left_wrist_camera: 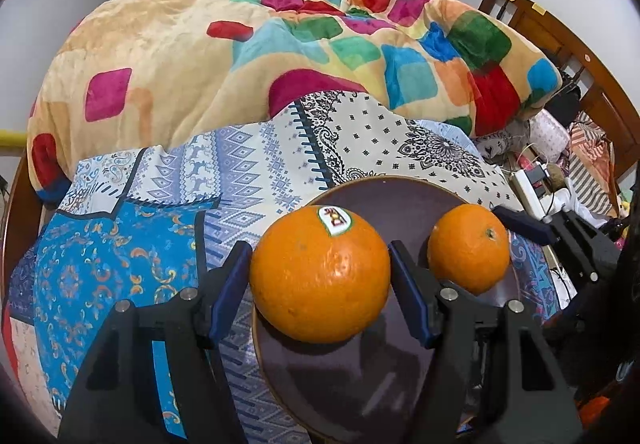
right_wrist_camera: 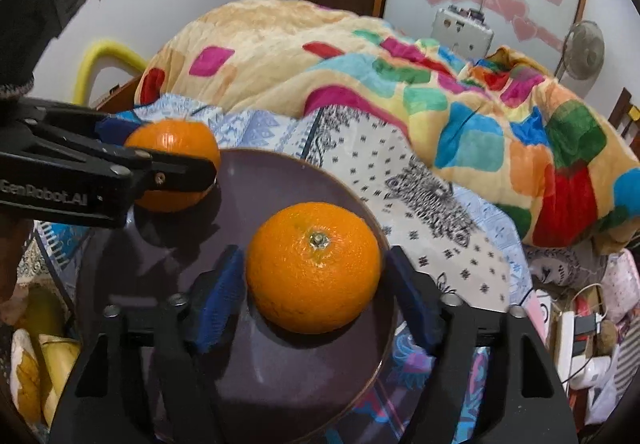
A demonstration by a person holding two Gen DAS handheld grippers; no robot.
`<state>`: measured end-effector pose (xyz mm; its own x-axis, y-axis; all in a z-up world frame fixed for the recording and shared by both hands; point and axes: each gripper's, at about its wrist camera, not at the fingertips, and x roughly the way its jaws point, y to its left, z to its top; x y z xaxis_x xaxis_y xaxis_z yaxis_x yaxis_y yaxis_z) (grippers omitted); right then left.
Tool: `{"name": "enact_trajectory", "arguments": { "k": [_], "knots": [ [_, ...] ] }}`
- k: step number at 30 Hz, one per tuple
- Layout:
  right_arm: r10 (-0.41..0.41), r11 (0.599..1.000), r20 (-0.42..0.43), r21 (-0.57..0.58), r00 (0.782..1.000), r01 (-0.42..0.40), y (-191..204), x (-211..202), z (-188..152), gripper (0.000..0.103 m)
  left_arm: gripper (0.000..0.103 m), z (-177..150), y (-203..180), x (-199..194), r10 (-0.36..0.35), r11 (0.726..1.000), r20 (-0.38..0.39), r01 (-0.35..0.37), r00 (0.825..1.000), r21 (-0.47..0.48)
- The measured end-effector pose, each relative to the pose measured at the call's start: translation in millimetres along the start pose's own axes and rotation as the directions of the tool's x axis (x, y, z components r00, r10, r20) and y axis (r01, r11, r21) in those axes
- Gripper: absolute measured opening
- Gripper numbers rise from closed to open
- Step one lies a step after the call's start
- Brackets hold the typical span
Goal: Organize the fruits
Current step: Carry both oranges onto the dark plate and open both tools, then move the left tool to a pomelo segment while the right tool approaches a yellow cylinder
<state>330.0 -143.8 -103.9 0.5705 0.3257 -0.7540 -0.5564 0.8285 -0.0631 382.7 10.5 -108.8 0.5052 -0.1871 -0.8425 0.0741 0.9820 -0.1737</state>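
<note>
step: setting oranges on plate (left_wrist_camera: 408, 376) | left tool (left_wrist_camera: 320, 276) clamped on stickered orange (left_wrist_camera: 320, 276) | right tool (right_wrist_camera: 314, 280) jaws apart around stemmed orange (right_wrist_camera: 314, 268) resting on plate | next, likely: left jaws part, both back off

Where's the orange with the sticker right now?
The stickered orange sits on the left part of the dark plate, between the left gripper fingers, with the other orange to its right.

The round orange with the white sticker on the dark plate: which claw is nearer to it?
Left. The left claw straddles the stickered orange, a pad on each side. The right claw brackets the other, unstickered orange further right on the dark purple plate.
</note>
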Motion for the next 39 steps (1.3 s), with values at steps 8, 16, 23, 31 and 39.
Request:
{"name": "enact_trajectory", "arguments": {
  "k": [8, 16, 23, 31, 39],
  "knots": [
    [-0.001, 0.999, 0.050, 0.045, 0.999, -0.002, -4.8, -28.7, 0.6, 0.082, 0.077, -6.6, -3.8, -56.1, -0.021, 1.000, 0.145, 0.018, 0.989, 0.020],
    [-0.002, 0.998, 0.118, 0.060, 0.993, -0.005, 3.6, -76.6, -6.0, 0.082, 0.078, -36.3, -3.0, -117.6, 0.006, 1.000, 0.239, -0.011, 0.971, 0.020],
    [-0.017, 0.999, 0.181, 0.033, 0.983, 0.011, 23.4, -123.3, -25.7, 0.082, 0.081, -78.0, 1.7, -155.0, 0.055, 0.998, 0.275, -0.065, 0.960, 0.027],
    [0.010, 1.000, 0.195, -0.003, 0.981, -0.010, 48.6, -149.1, -59.9, 0.082, 0.084, -140.1, 12.4, -169.8, 0.100, 0.992, 0.255, -0.116, 0.962, 0.048],
    [0.050, 0.999, 0.149, -0.024, 0.988, -0.047, 67.4, -135.0, -94.2, 0.081, 0.084, -199.8, 26.9, -144.9, 0.139, 0.985, 0.157, -0.153, 0.978, 0.080]
  ]
}}
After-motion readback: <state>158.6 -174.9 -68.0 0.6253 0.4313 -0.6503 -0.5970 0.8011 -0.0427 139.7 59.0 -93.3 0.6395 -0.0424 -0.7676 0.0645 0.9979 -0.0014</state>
